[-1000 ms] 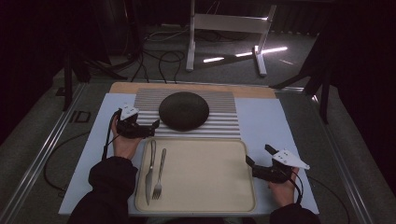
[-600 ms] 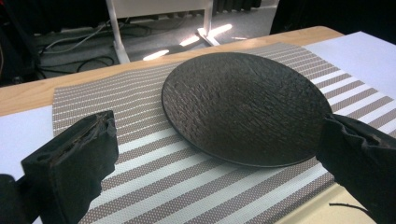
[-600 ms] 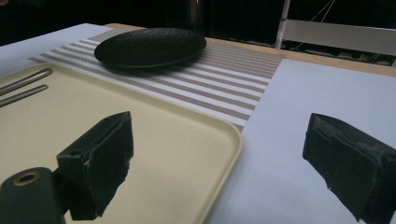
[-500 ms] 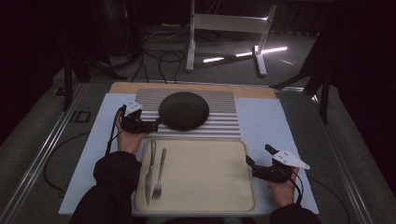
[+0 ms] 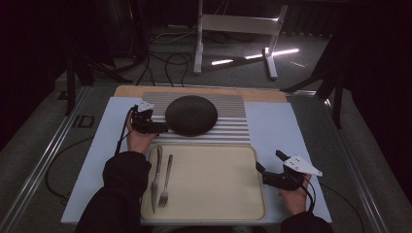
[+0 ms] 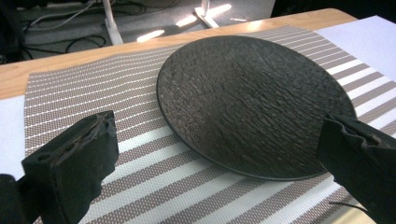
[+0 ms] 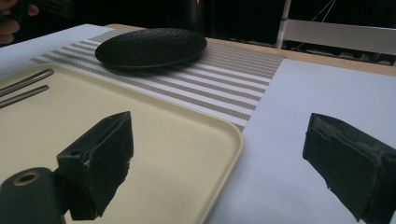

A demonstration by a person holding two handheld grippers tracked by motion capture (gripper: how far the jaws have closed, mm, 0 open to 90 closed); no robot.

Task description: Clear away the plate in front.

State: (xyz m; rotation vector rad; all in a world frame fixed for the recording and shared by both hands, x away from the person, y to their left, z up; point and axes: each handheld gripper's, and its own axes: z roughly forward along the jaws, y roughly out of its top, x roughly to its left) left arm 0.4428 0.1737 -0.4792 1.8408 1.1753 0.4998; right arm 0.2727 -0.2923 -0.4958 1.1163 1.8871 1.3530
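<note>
Now the left gripper point(image 5: 163, 128) reaches for the dark plate point(image 5: 191, 114) on the striped mat point(image 5: 232, 127), jaws spread at its nine o'clock edge. Next, it likely must straddle the rim and close. At four o'clock, the right gripper point(image 5: 268, 163) rests open beside the tray point(image 5: 214, 184).

Black sleeves point(image 5: 121, 189); black fingers point(image 6: 74, 163); grey three-cornered plates point(image 5: 302, 165); trailing black cables point(image 5: 121, 141)

No writing, label, brand, number or sign can be read on anything in these views.
</note>
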